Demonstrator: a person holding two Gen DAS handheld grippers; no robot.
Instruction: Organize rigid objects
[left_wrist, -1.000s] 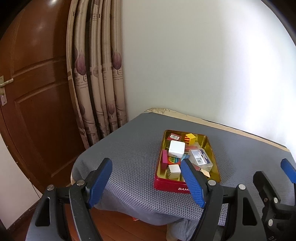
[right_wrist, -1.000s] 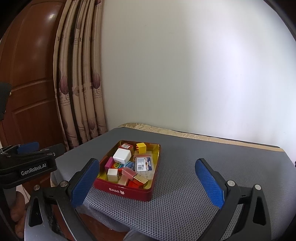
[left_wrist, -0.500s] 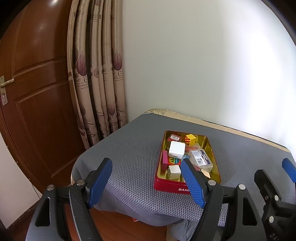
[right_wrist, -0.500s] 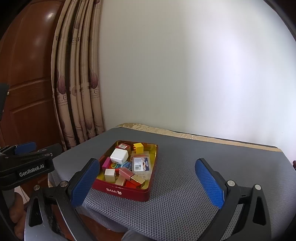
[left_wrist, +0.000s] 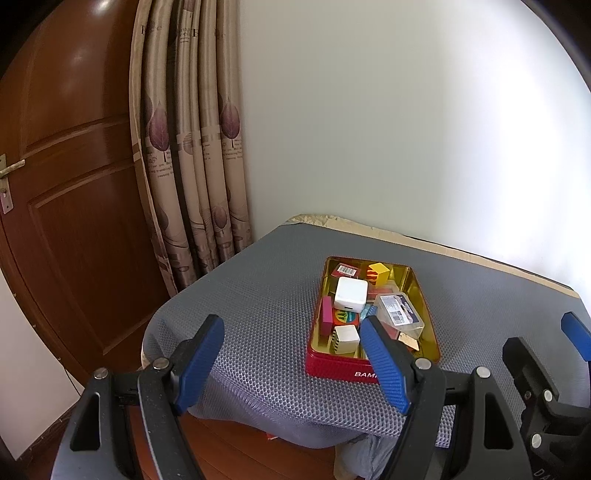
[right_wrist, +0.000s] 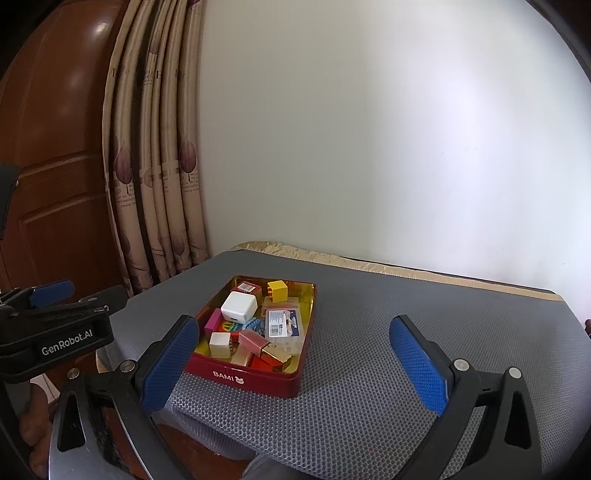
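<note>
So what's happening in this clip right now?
A person holds two grippers above a grey mesh-covered table. Both the left gripper and the right gripper are open and empty, touching nothing. A red rectangular tin with a gold interior sits on the table, holding small items jumbled together: a white cube charger, a yellow block and a clear plastic case.

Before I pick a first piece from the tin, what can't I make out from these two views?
- Red tin near corner: left view, the left claw's finger hides it.
- Pieces under the white cube and clear case: both views, buried.
- Label print on the case: too small.
- Table front edge: cut off below.
</note>
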